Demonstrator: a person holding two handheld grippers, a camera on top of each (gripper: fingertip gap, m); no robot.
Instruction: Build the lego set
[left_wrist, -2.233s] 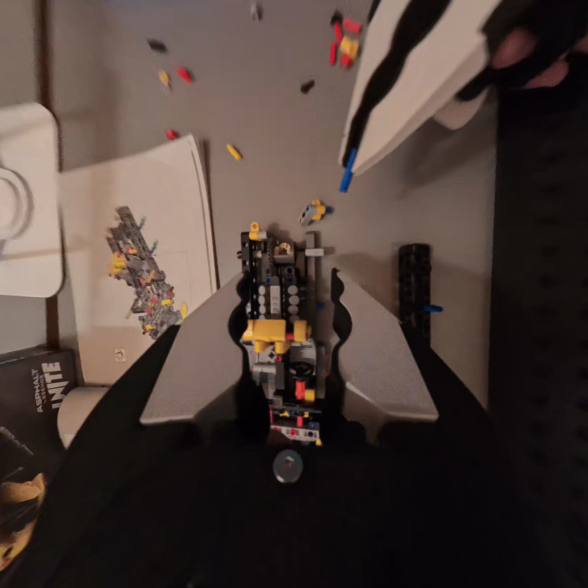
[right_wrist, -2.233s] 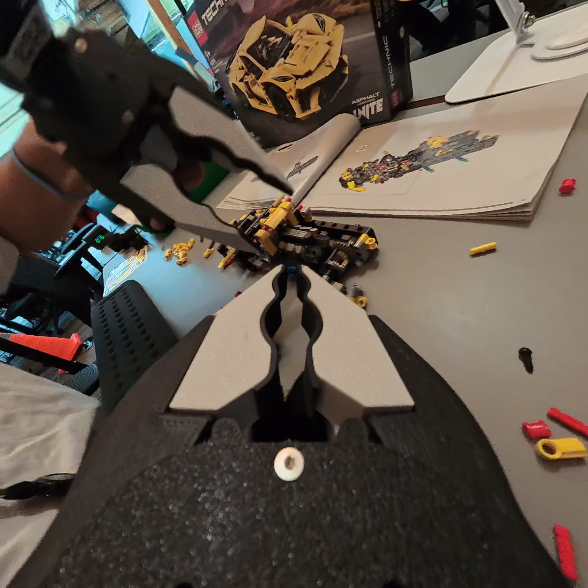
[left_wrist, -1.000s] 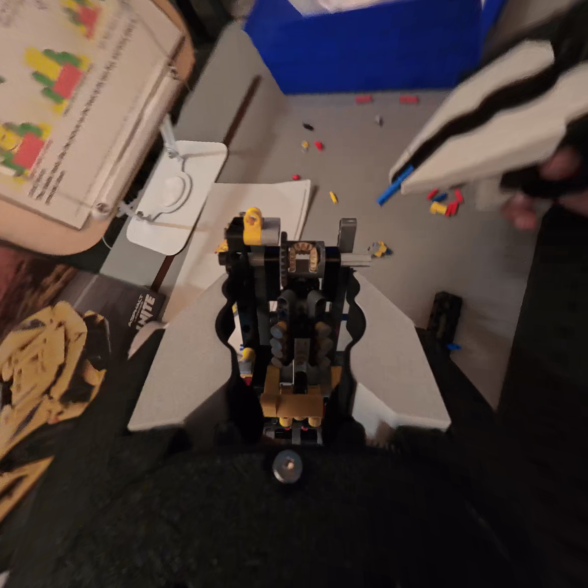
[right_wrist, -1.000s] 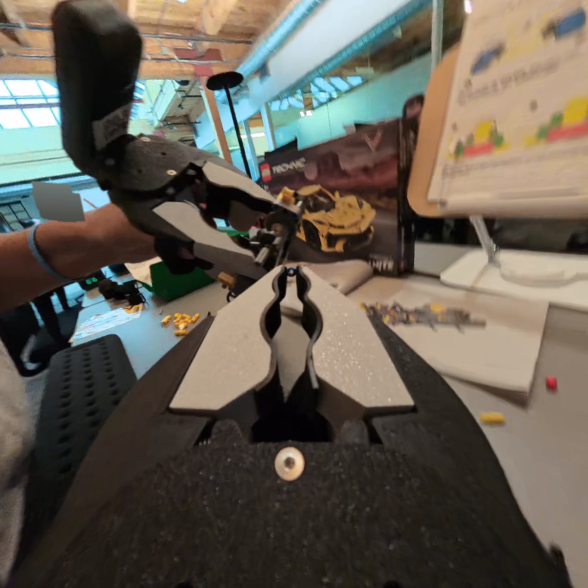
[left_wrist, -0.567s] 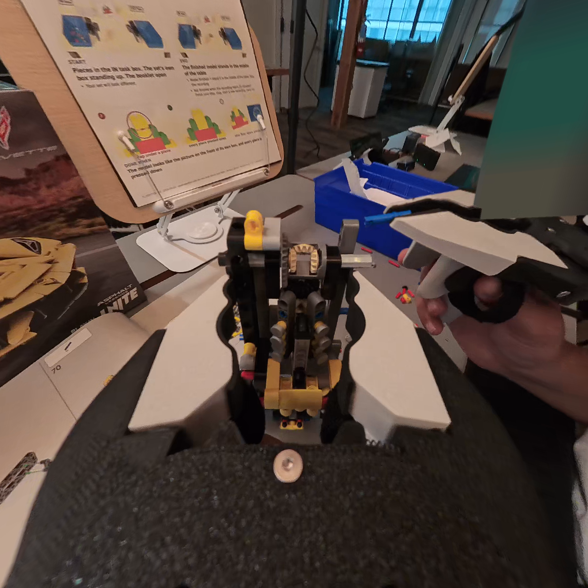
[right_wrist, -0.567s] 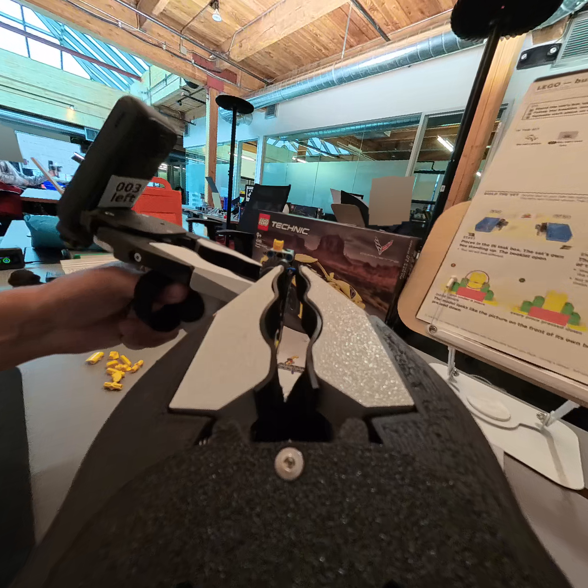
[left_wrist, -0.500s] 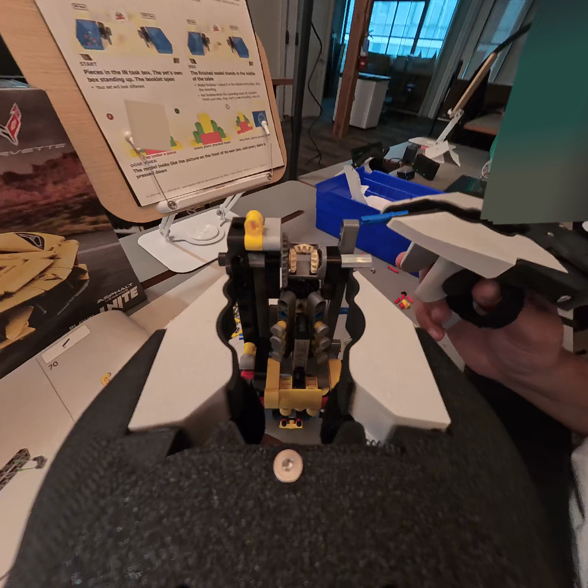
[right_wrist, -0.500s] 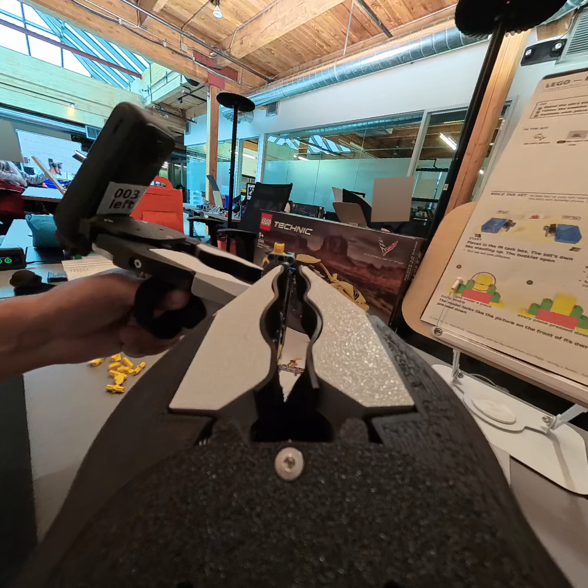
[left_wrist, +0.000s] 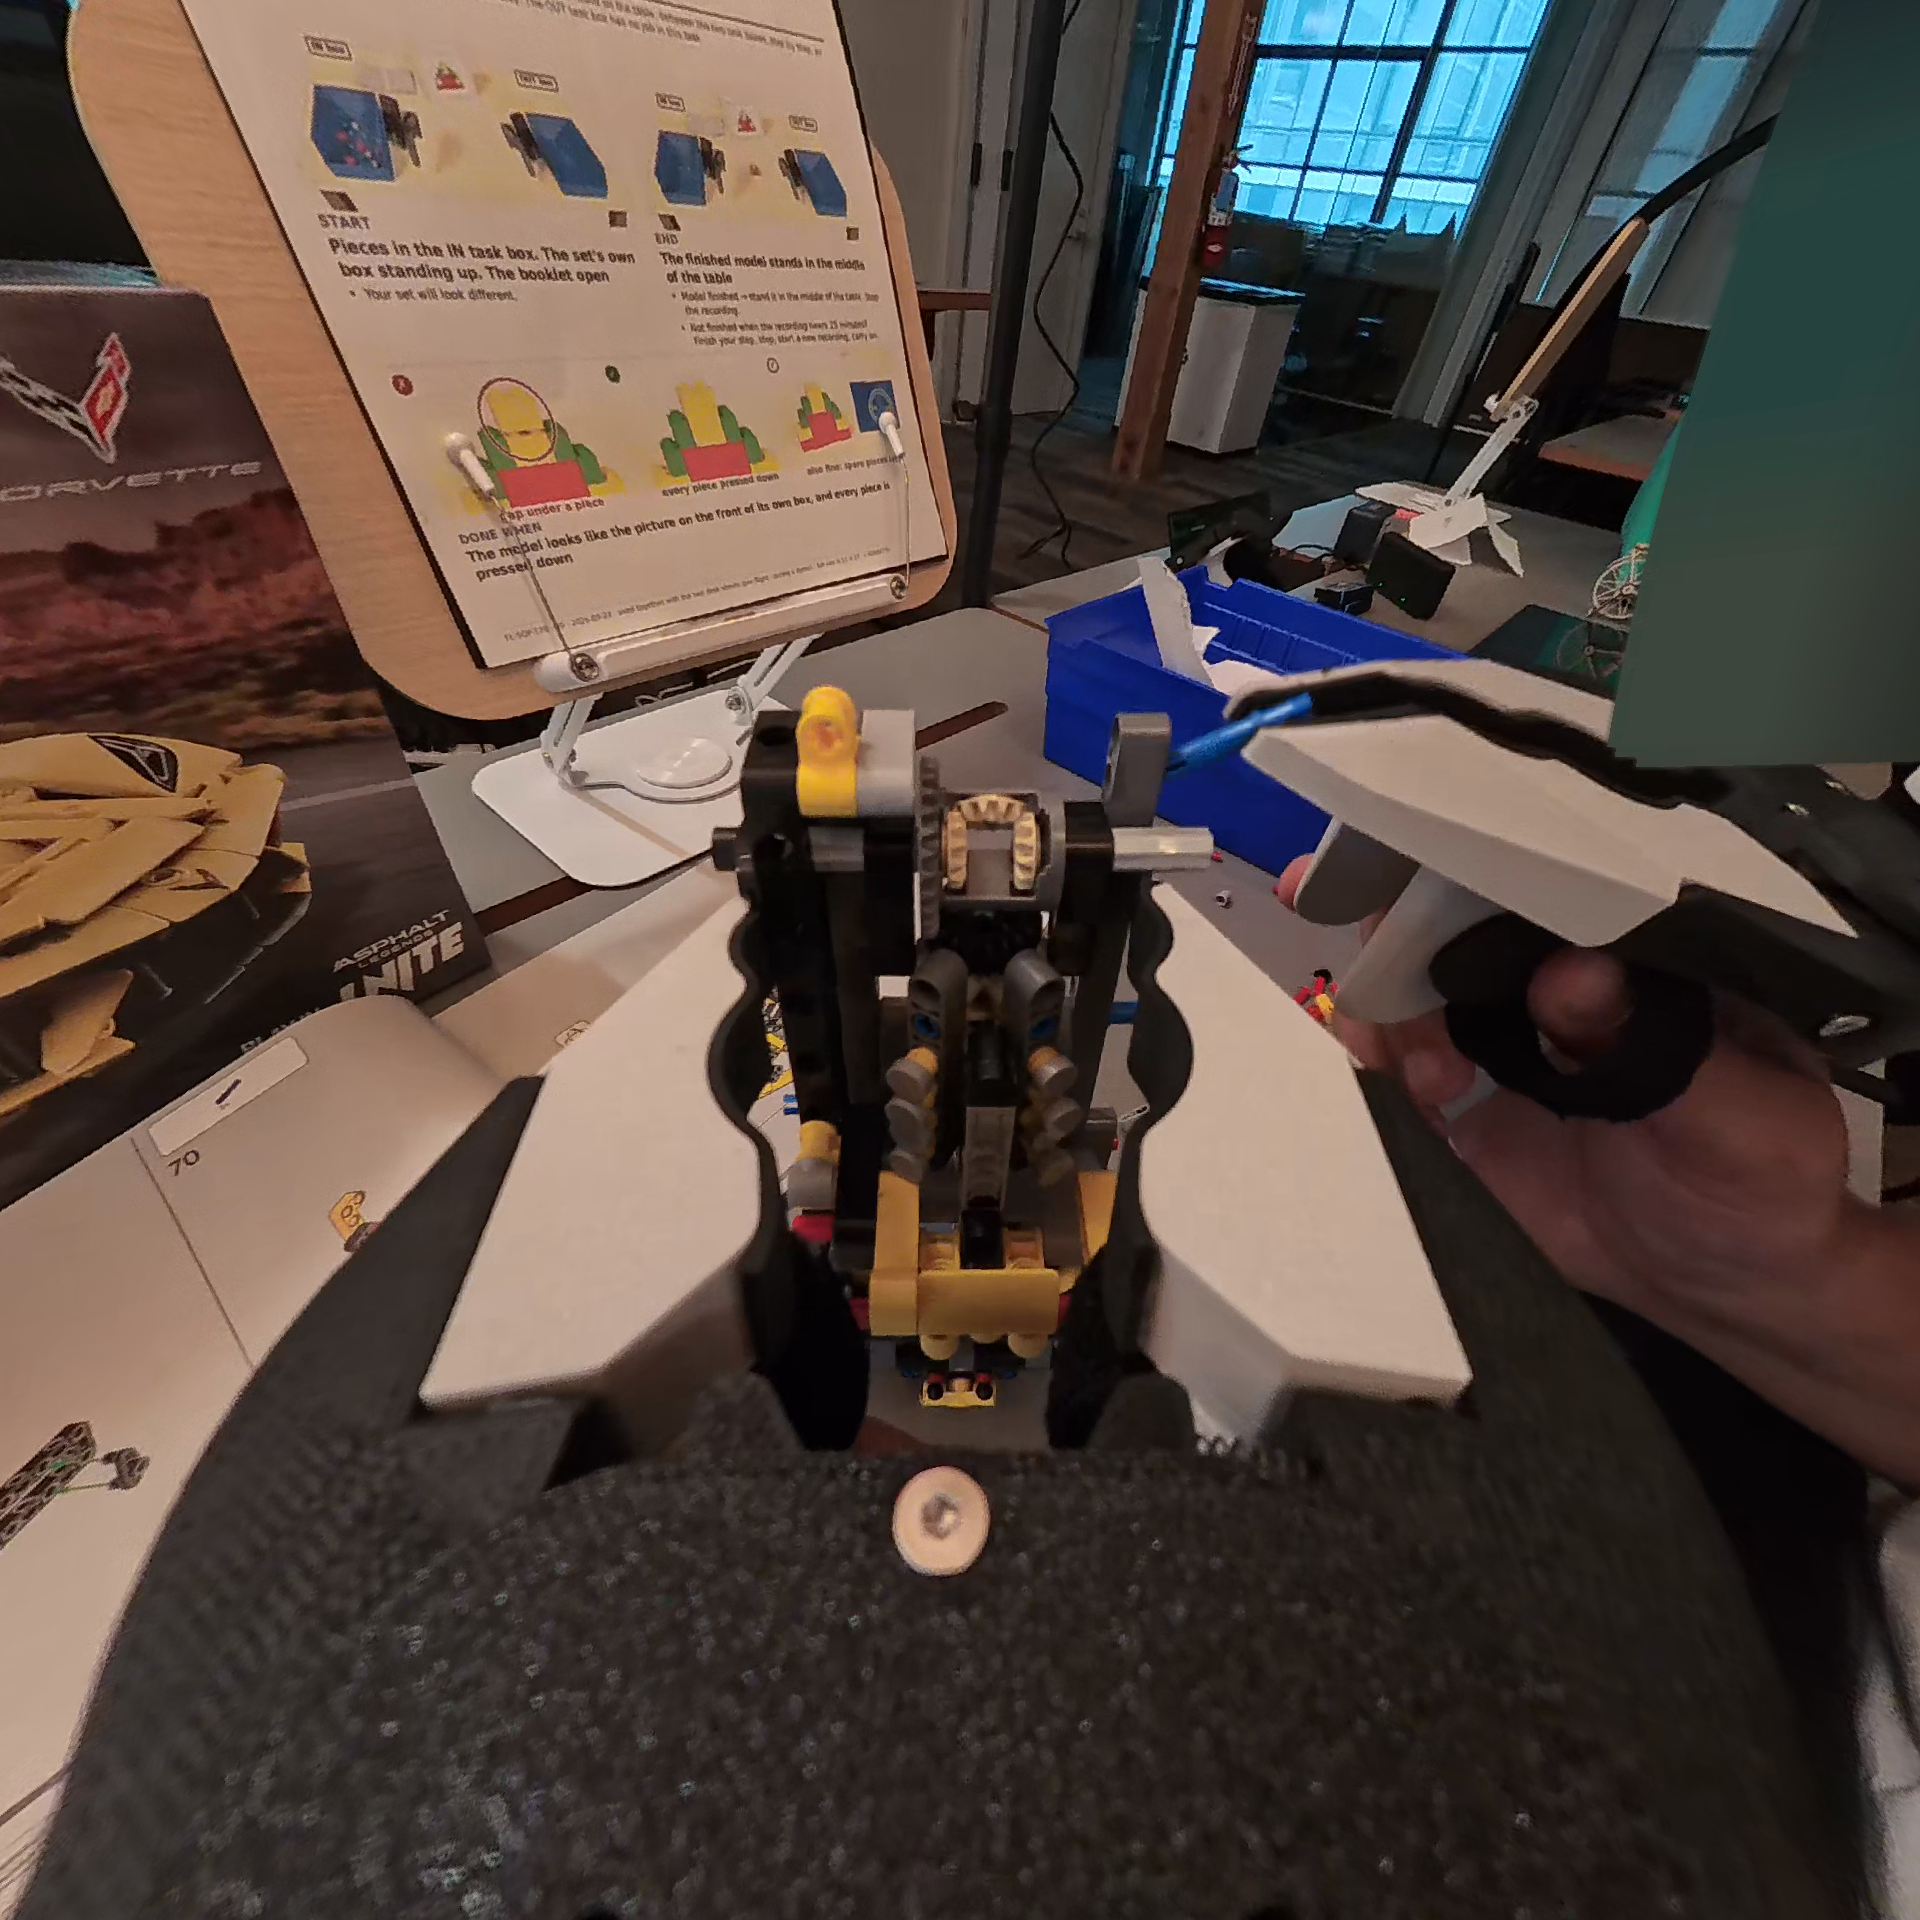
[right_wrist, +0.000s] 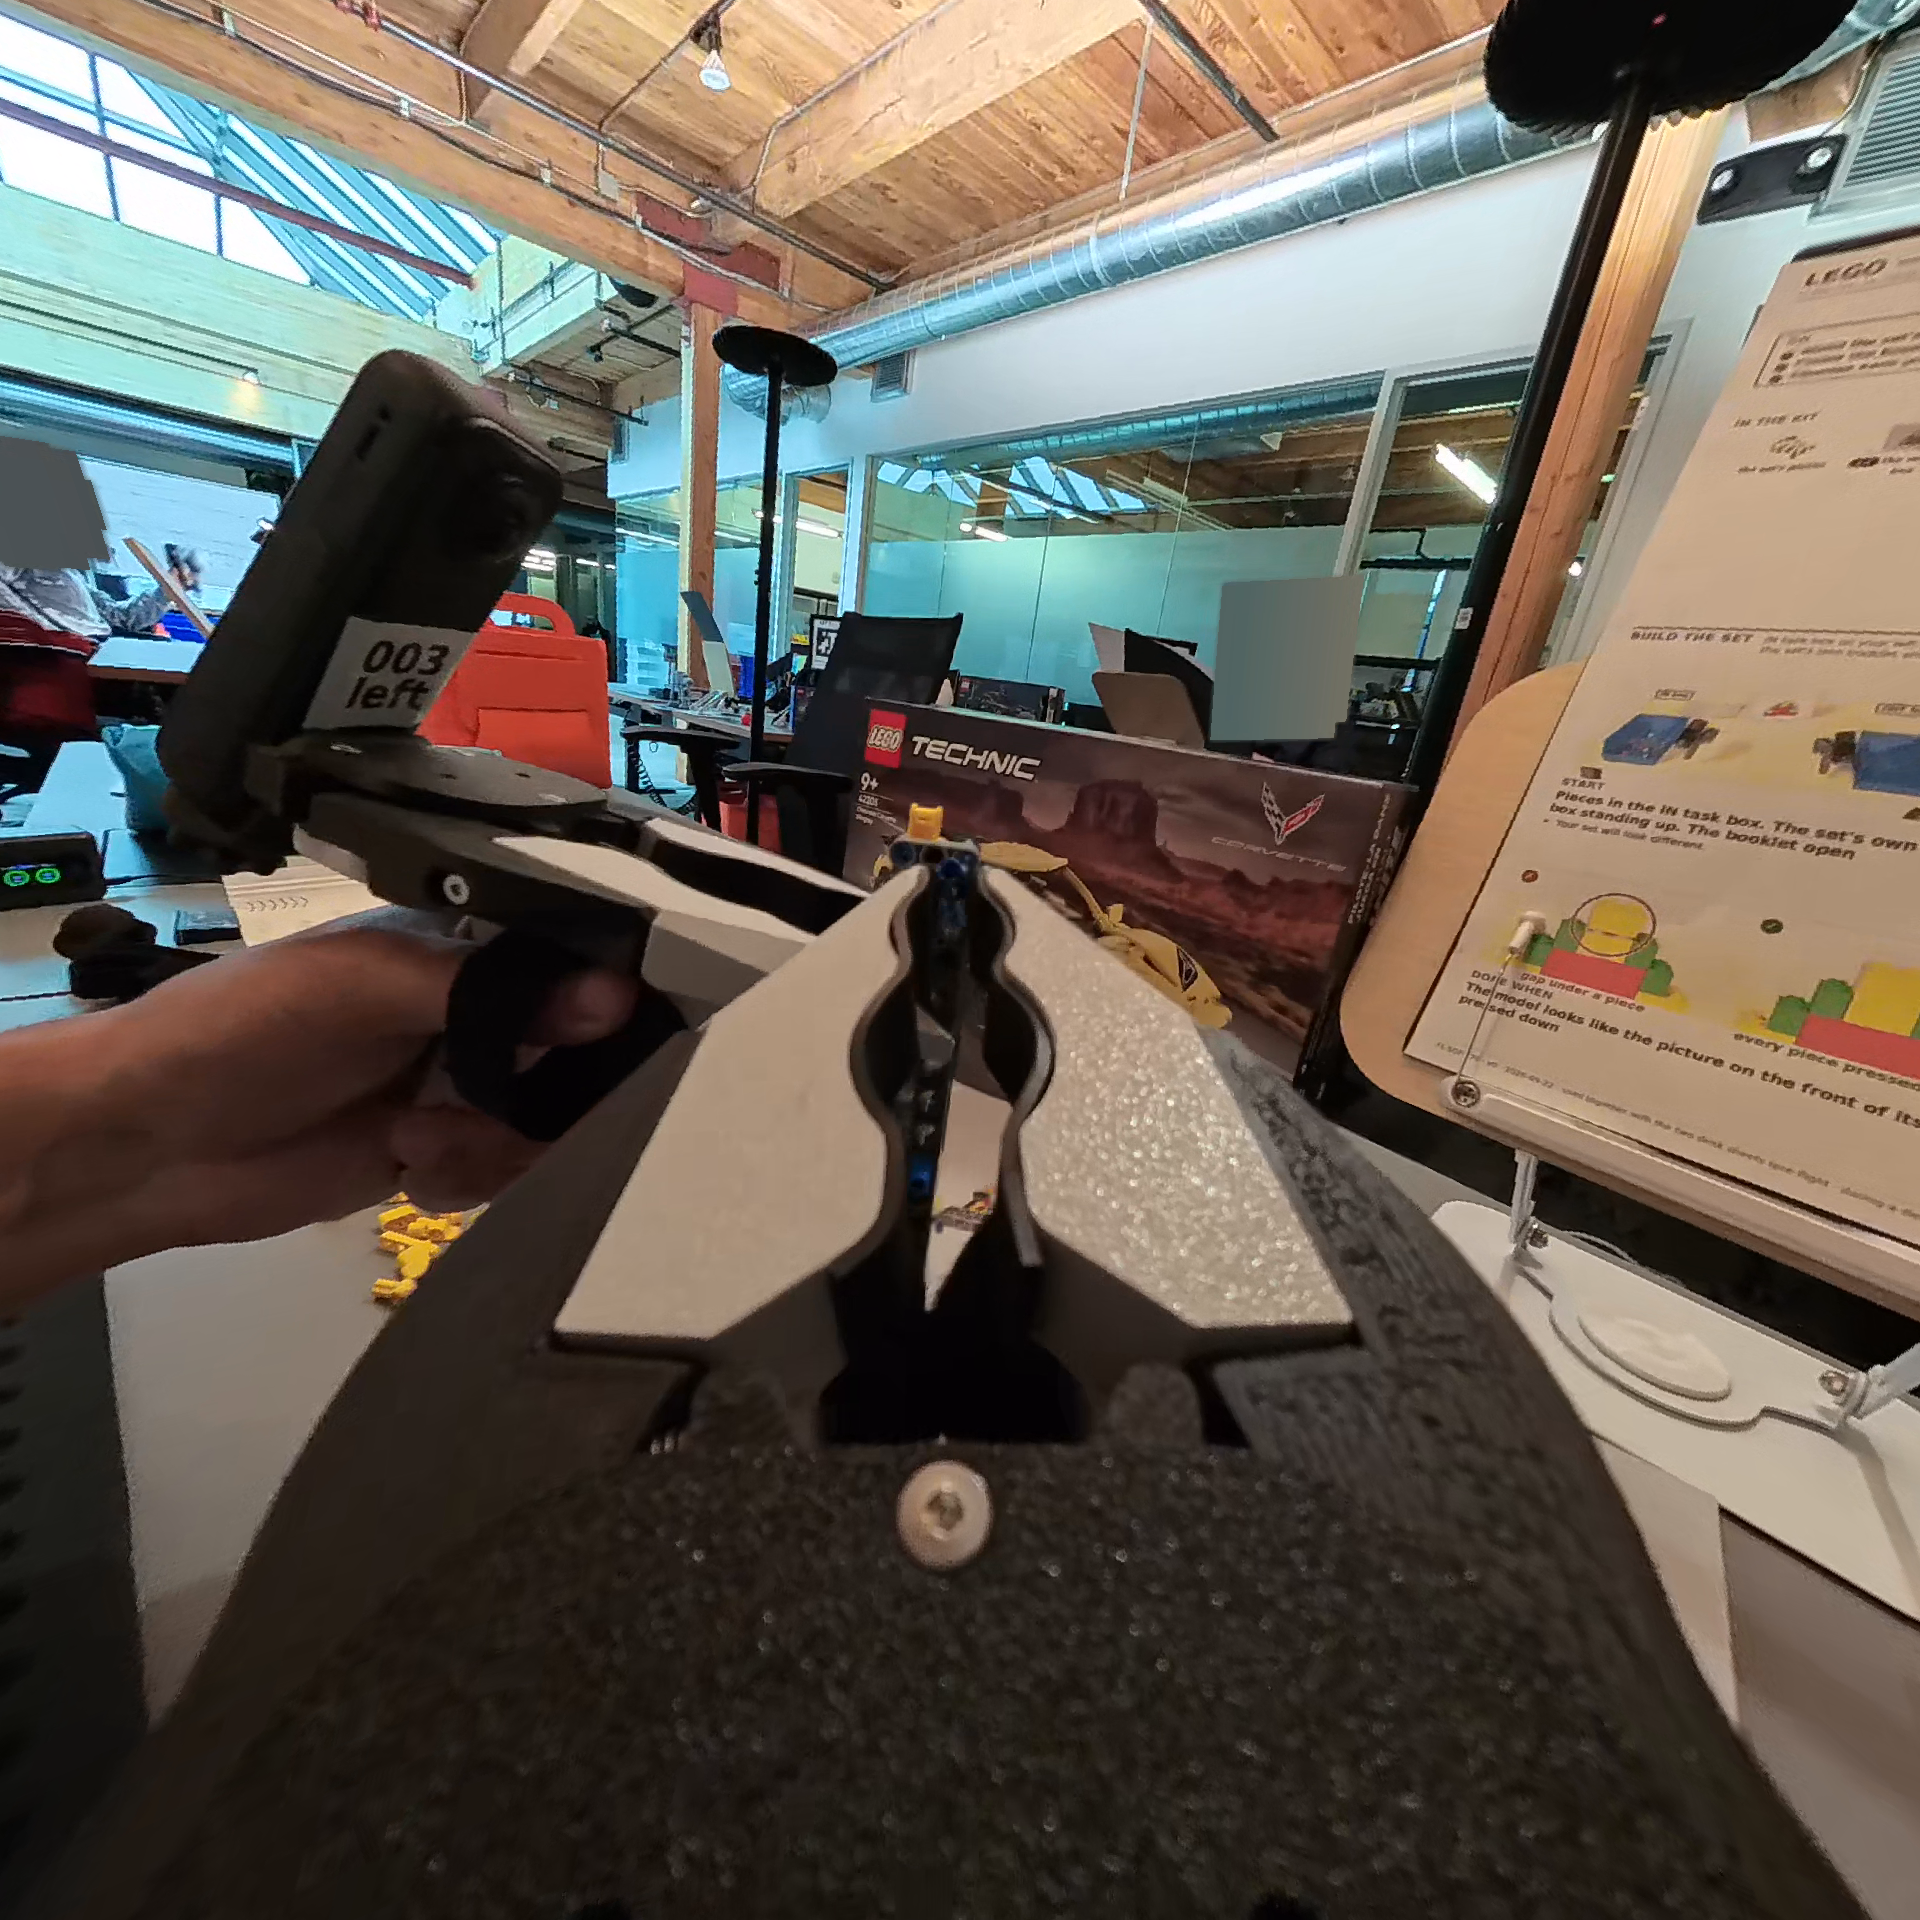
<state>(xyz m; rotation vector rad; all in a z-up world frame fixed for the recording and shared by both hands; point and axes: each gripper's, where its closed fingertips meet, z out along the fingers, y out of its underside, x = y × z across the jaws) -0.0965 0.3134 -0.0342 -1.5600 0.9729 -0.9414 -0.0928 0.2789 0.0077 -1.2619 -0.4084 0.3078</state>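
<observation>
My left gripper is shut on the lego car chassis, a black, grey and yellow Technic model, and holds it upright in the air. My right gripper comes in from the right, shut on a short blue pin. The pin's tip is at the grey piece on the model's top right corner. In the right wrist view my right gripper is nearly closed. The model shows edge-on just beyond its tips. The left gripper's fingers reach in from the left.
The set's box stands at the left, with the open booklet in front of it. A sign on a white stand is behind. A blue bin sits at the right. Loose yellow pieces lie on the grey table.
Both grippers rose from the table. The left one tilted the model upright. The right one brought the blue pin close to the grey piece at the model's top right.
</observation>
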